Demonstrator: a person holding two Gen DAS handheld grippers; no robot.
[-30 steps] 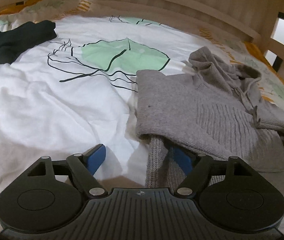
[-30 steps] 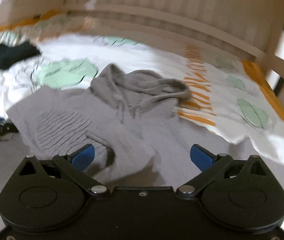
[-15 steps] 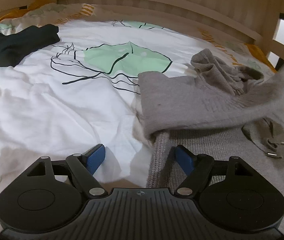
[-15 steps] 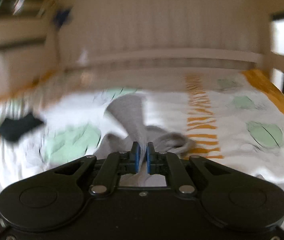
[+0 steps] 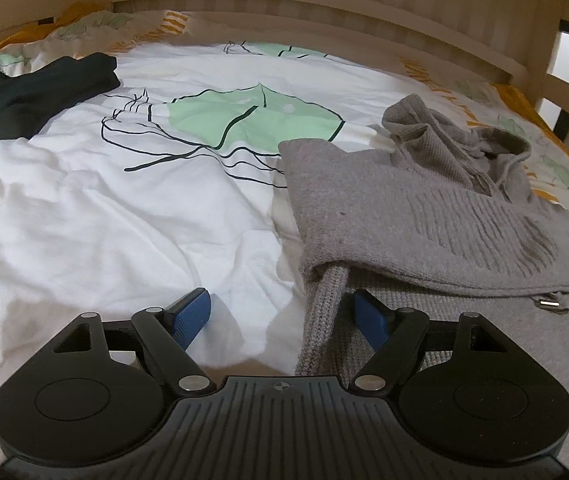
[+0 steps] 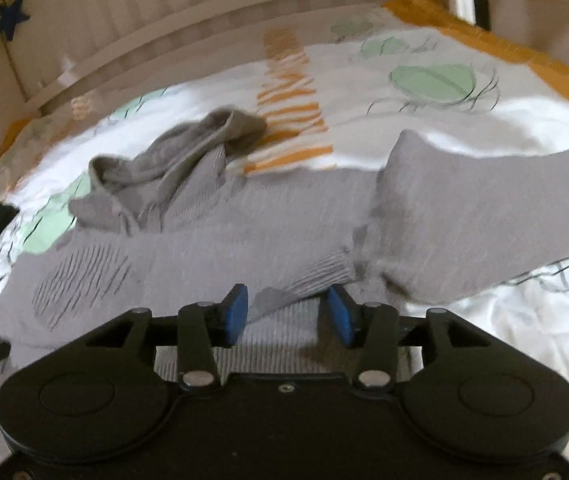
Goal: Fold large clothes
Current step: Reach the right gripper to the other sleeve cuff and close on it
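Covering the whole bed is a white duvet cover printed with pale green leaves, black line drawing and orange stripes (image 5: pixel 124 208), lightly creased, with an orange border along its far and right sides. A pale wooden slatted bed frame (image 5: pixel 324 8) curves round the far edge, and a dark blue star (image 6: pixel 10 16) hangs on the wall to the left in the right wrist view.

Half folded on the right part of the bed lies the grey knitted hooded sweater (image 5: pixel 424 216), hood bunched toward the frame, one side turned over the body. Its ribbed cuff (image 6: pixel 316 276) rests on the folded body, between the opening jaws of the right gripper (image 6: pixel 288 312); the pads look clear of it, though blur makes that hard to judge.

Wide apart and holding nothing, the left gripper (image 5: pixel 280 312) sits low at the sweater's left edge, with a ribbed strip lying between its blue pads.

A crumpled black garment (image 5: pixel 36 96) sits far left near the frame. Between it and the sweater the cover is broad and bare.
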